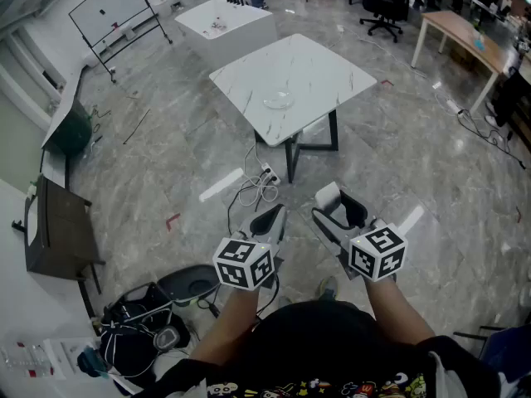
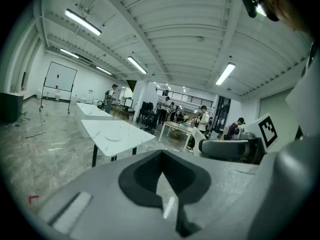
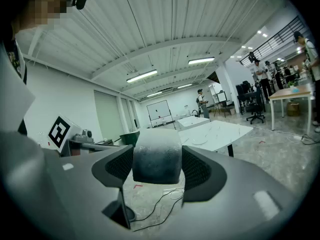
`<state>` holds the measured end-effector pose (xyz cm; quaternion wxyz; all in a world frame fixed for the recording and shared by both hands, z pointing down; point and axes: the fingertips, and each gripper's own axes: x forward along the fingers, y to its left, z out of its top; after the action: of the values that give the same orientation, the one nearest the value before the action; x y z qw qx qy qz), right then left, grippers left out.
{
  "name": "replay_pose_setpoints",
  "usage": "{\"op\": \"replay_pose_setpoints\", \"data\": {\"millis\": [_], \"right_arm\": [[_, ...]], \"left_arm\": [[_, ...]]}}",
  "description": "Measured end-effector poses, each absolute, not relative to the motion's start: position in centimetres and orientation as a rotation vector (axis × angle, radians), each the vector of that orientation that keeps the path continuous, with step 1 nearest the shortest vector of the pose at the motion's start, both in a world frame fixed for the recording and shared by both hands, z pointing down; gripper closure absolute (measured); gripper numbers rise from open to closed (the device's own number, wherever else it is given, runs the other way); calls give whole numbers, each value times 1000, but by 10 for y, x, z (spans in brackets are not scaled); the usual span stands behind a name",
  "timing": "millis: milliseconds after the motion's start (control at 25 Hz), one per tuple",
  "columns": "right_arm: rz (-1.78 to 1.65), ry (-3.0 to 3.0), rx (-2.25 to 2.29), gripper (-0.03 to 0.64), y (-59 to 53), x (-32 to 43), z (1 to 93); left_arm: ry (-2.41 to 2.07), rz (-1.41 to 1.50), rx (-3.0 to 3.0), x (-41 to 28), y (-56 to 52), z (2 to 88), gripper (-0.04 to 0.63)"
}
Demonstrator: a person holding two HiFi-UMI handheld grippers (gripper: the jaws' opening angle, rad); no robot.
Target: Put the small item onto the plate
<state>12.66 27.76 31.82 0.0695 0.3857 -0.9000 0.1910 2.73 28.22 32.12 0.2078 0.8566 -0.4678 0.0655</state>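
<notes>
My right gripper [image 1: 338, 208] is shut on the small item [image 1: 328, 194], a pale, rounded white-grey block. In the right gripper view the item [image 3: 156, 156] fills the gap between the black pads [image 3: 197, 169], and my right gripper [image 3: 157, 167] points at the table. The plate [image 1: 280, 100] is clear glass and lies near the middle of a white marble table [image 1: 323, 69], well ahead of both grippers. It also shows as the plate [image 2: 113, 136] and the plate [image 3: 200, 140]. My left gripper [image 1: 270, 220] hangs beside the right one over the floor. Its jaws meet with nothing between them, as my left gripper [image 2: 161, 176] shows.
A power strip with white cables [image 1: 264, 179] lies on the floor before the table's black legs [image 1: 292, 160]. A second white table [image 1: 224, 19] and a whiteboard [image 1: 112, 7] stand behind. A wooden desk [image 1: 460, 31] is far right; bags [image 1: 149, 326] and a dark cabinet [image 1: 58, 230] left.
</notes>
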Motion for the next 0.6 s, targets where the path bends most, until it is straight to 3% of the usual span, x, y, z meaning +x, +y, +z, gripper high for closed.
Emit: {"op": "replay_pose_setpoints", "data": {"millis": [600], "right_arm": [[516,-2766,1150,287,231,167,319]], "left_arm": [[-1422,164,2491,77,238,307,595]]}}
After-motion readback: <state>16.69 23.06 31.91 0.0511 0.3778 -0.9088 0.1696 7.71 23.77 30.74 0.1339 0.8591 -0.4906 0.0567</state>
